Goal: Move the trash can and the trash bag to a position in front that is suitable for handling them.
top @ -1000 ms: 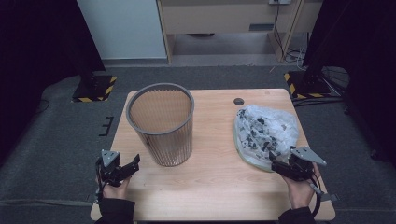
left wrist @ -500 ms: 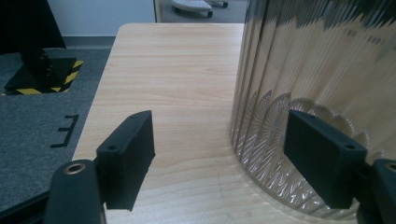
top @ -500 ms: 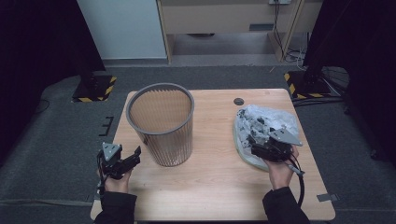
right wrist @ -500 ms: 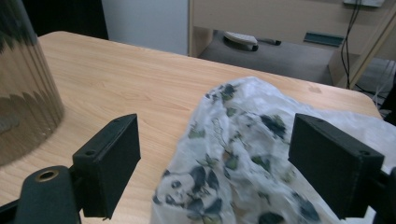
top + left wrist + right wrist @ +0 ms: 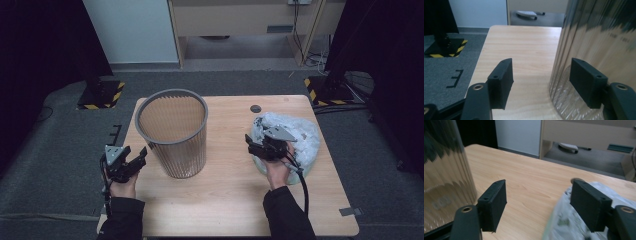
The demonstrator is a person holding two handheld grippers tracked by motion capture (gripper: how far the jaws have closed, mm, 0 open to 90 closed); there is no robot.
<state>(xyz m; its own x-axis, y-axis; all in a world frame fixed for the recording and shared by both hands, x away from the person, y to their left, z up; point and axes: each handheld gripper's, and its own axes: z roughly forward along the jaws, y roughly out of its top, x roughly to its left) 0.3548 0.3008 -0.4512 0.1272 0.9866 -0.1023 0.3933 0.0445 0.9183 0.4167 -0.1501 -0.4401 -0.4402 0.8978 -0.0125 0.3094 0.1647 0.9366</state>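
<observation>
A ribbed grey wastebasket (image 5: 176, 134) stands upright on the left half of the wooden table (image 5: 230, 185); its shiny wall (image 5: 596, 37) rises just right of my left jaws. A full, crumpled translucent white bag (image 5: 297, 137) lies at the table's right side. My left gripper (image 5: 136, 159) is open near the table's left front edge, pointing at the basket's base. My right gripper (image 5: 252, 145) is open at the bag's left edge, and the bag (image 5: 571, 225) lies under its right jaw. Nothing sits between either pair of jaws.
A small dark round disc (image 5: 256, 108) sits in the tabletop behind the bag. Grey carpet surrounds the table. Black stands with yellow-striped bases (image 5: 100, 97) (image 5: 325, 92) flank it. A wooden cabinet (image 5: 240, 20) stands at the back.
My right gripper has moved left and forward along the bag's near edge to its left side. My left gripper has edged right toward the basket.
</observation>
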